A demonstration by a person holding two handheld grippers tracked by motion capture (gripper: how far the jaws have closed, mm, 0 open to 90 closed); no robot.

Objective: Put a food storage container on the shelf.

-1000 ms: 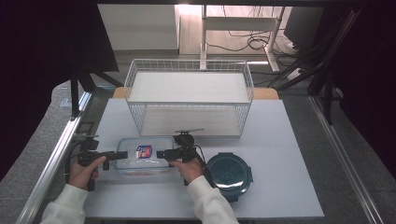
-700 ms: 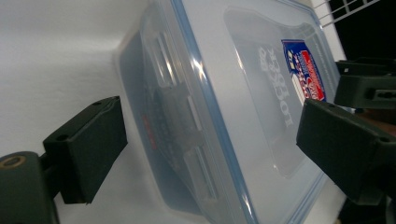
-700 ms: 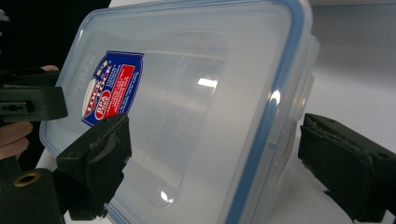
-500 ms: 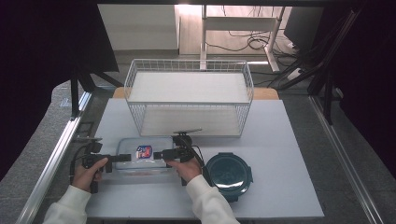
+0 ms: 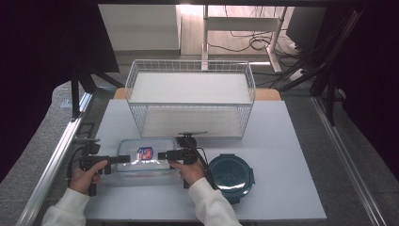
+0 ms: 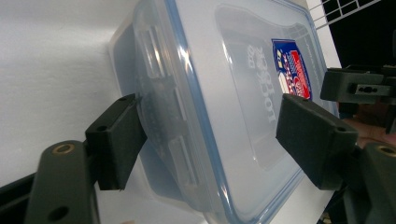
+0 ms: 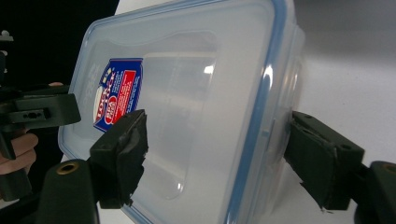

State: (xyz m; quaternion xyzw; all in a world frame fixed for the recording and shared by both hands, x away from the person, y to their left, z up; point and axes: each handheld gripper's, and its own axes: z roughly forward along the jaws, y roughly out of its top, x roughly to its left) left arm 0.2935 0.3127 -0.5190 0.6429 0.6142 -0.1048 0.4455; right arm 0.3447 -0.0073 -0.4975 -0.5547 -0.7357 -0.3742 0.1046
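While both grippers' jaws gape, the lidded container (image 5: 143, 158) lies between each pair, seemingly barely touching.

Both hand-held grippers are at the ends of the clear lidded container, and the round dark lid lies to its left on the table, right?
Not quite. The high view shows the round dark lid lying to the right of the clear lidded container, beside the right hand-held gripper. The rest holds: the left hand-held gripper is at the container's other end.
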